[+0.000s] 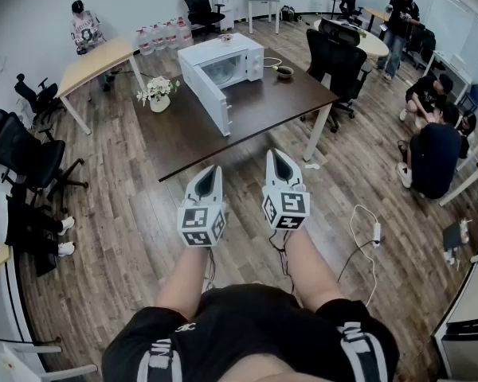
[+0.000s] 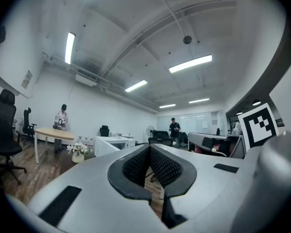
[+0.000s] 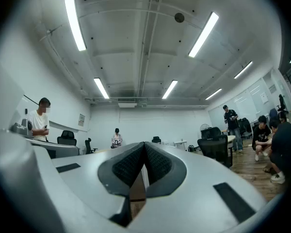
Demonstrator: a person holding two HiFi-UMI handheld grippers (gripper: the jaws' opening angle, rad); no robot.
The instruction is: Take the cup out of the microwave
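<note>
A white microwave stands on the dark brown table with its door swung open toward me. I cannot make out a cup inside its cavity from here. A small dark bowl-like vessel sits on the table just right of the microwave. My left gripper and right gripper are held side by side over the floor, well short of the table's near edge, both shut with nothing in them. In the left gripper view the left gripper points level at the microwave. The right gripper tilts slightly up.
A white vase of flowers stands on the table left of the microwave. Black office chairs stand at the table's right end and others along the left wall. People crouch at the right. A white power strip and cable lie on the floor.
</note>
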